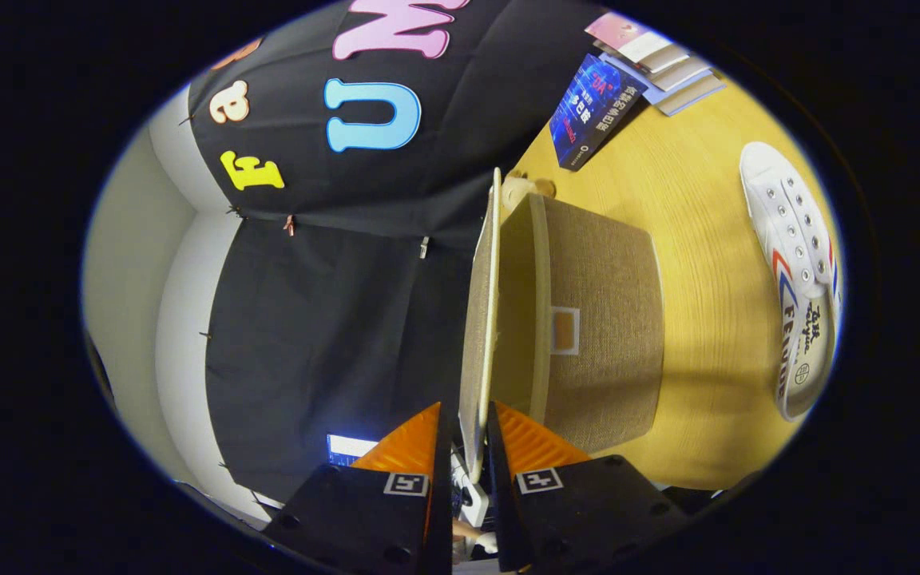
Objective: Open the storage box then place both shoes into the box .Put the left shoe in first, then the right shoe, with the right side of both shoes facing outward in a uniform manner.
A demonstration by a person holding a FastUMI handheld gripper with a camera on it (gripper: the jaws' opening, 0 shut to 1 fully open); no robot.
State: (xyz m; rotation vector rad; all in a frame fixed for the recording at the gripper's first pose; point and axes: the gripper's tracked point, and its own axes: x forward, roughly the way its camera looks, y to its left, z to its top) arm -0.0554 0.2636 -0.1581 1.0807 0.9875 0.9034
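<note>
On the yellow wooden table (pixel 691 231) in your booth, your gripper (pixel 464 431) has its 2 fingers closed on the edge of the lid (pixel 480 319), swung up off the storage box (pixel 596 319) just ahead. Opening looks nearly done. Beyond, 1 white shoe (pixel 795 271) lies on the table, not yet boxed.

Beyond the tongs (pixel 464 415), a beige woven box (pixel 604 319); its lid (pixel 477 335) cream-edged. White shoe (pixel 795 271) with red and blue stripes. Yellow wood-grain desk (pixel 699 200). Dark blue book (pixel 594 112).
</note>
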